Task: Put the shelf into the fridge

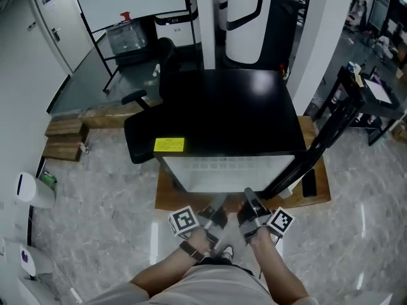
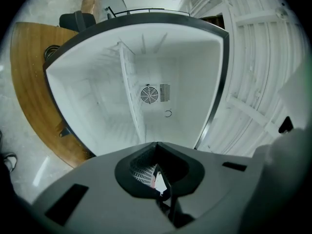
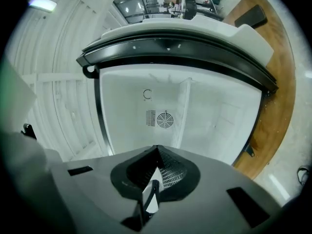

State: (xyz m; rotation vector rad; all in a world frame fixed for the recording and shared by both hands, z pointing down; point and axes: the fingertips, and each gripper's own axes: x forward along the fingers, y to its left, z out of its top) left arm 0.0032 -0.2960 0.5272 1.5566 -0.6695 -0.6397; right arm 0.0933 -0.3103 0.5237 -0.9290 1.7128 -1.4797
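Note:
A small fridge (image 1: pixel 229 107) with a black top stands on a wooden platform, its door (image 1: pixel 318 148) swung open to the right. Its white inside (image 2: pixel 97 96) has a round fan (image 2: pixel 149 94) on the back wall. The shelf (image 2: pixel 131 91), a thin clear plate seen edge-on, runs from my jaws into the cavity; it also shows in the right gripper view (image 3: pixel 181 111). My left gripper (image 1: pixel 215 220) (image 2: pixel 158 182) and right gripper (image 1: pixel 249 211) (image 3: pixel 150 196) sit side by side at the fridge's front. Each is shut on the shelf's near edge.
The wooden platform (image 1: pixel 318 186) juts out around the fridge's base. A black office chair (image 1: pixel 143 100) stands against the fridge's left side. Wooden blocks (image 1: pixel 63 138) and a white bin (image 1: pixel 35 189) lie at the left. The door's ribbed inner face (image 2: pixel 253 82) is close on the right.

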